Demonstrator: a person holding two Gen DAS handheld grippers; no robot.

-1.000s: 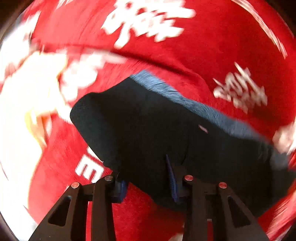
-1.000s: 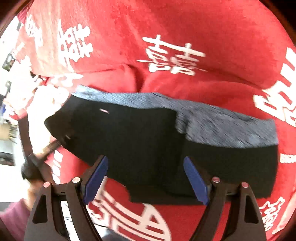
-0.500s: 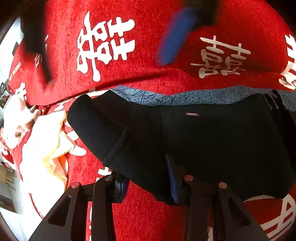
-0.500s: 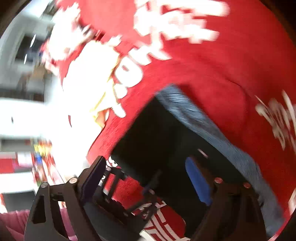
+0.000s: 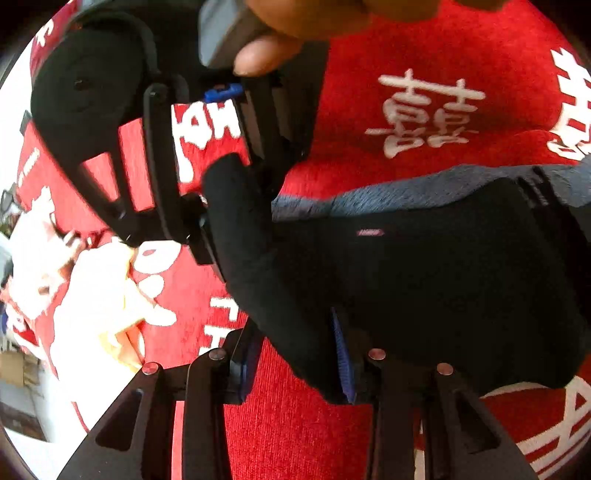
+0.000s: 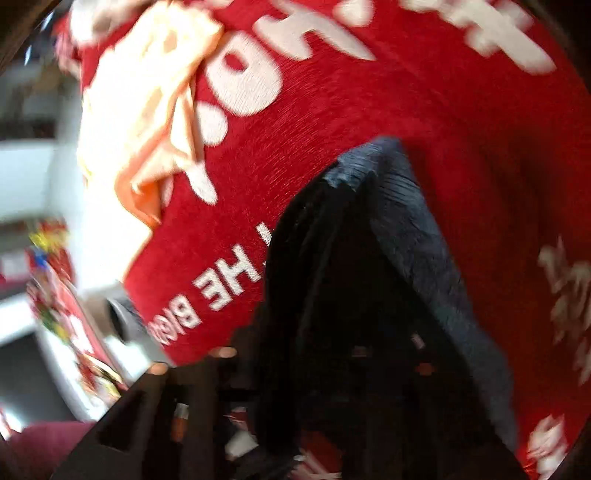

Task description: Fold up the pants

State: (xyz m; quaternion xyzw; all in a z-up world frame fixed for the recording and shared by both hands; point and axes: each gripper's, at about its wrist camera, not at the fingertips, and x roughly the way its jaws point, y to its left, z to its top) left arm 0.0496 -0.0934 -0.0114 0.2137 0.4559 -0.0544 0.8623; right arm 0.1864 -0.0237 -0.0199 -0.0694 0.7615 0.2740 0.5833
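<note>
Black pants with a grey-blue waistband lie folded on a red cloth with white characters. My left gripper is shut on the pants' near left edge, cloth bunched between its blue pads. My right gripper shows in the left wrist view at the upper left, its jaws around the pants' far left corner. In the blurred right wrist view the pants fill the lower middle and hide the right fingers.
A cream and orange garment lies left of the pants; it also shows in the right wrist view. The cloth's left edge drops off to a bright floor. A hand holds the right gripper.
The right gripper swung over from the right to the pants' left corner and closed in on it. The left gripper kept its hold and barely moved.
</note>
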